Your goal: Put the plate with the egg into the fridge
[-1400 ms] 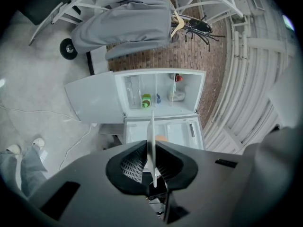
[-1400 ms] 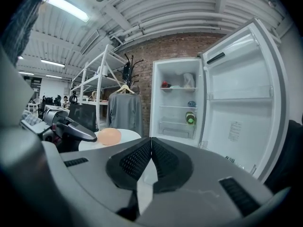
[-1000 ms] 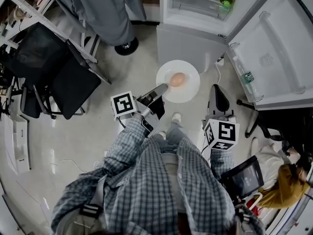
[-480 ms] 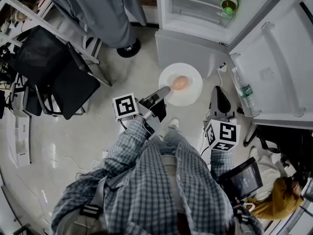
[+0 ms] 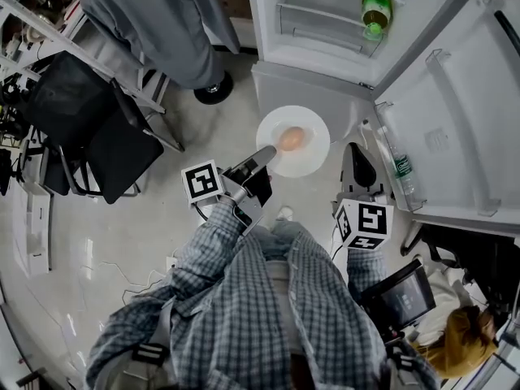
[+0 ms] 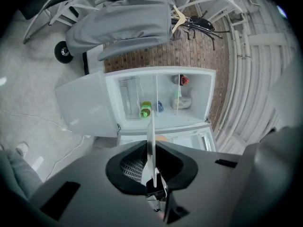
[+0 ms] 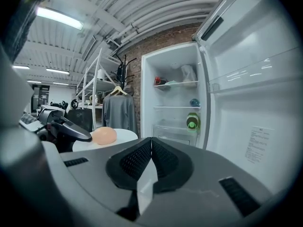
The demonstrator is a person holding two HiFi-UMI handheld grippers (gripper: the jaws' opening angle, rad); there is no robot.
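Seen from above, a person in a checked shirt (image 5: pixel 276 299) stands facing an open white fridge (image 5: pixel 313 84) with a gripper in each hand. The left gripper (image 5: pixel 266 154) has its jaws pinched tight on the near rim of a round white plate (image 5: pixel 315 154). In the left gripper view the plate shows edge-on as a thin pale line clamped between the two black pads. The plate is held level in the air just in front of the fridge, over its closed lower front, and is not yet inside. One tan egg (image 5: pixel 292 139) lies on the plate, a little to the left of its middle and close to the gripped edge. The right gripper (image 5: pixel 356 157) hovers to the right of the plate, apart from it, with its jaws pressed together and nothing between them. Inside the fridge, a green bottle (image 5: pixel 375 10) lies on a lower shelf with its cap facing out, and a small blue rounded item (image 7: pixel 194 102) sits on the shelf above. On the top shelf are a red-topped container (image 7: pixel 157 81) and a pale bag (image 7: pixel 188 73) (their contents cannot be made out). The fridge door (image 5: pixel 455 112) stands swung open to the right, and its low shelf holds a clear bottle (image 5: pixel 404 173) with a green label. Far left, a grey garment (image 5: pixel 154 19) hangs over a rack, and a black chair (image 5: pixel 97 124) stands nearer.
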